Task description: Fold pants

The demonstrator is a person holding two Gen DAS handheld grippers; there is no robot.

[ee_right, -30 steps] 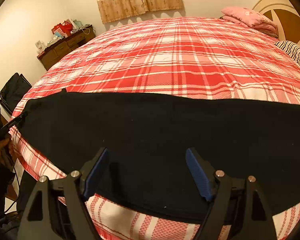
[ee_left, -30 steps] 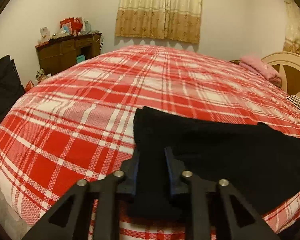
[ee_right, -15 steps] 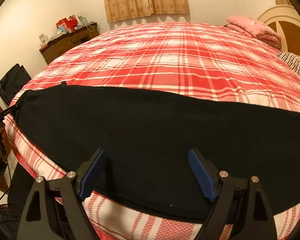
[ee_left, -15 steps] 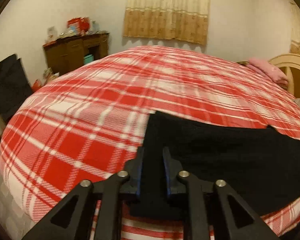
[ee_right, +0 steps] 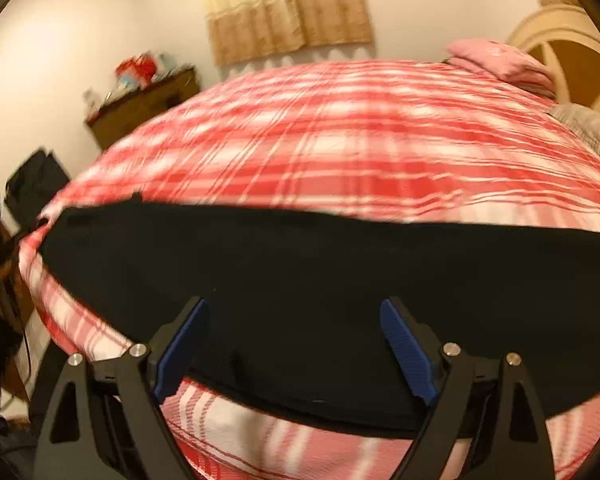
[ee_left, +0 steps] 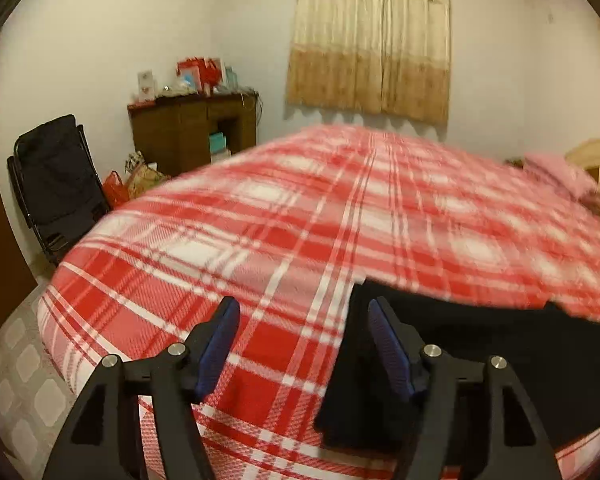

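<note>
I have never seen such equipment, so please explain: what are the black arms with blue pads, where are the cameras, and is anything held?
No robot here: a person holds one hand-held tool in each hand, each with a camera looking along its fingers. One view shows the left tool, whose jaws have just been opening and are open, empty, beside the end of the black pants. The other view shows the right tool, open above the pants. The pants lie flat on the red plaid bed. Nothing is held.
</note>
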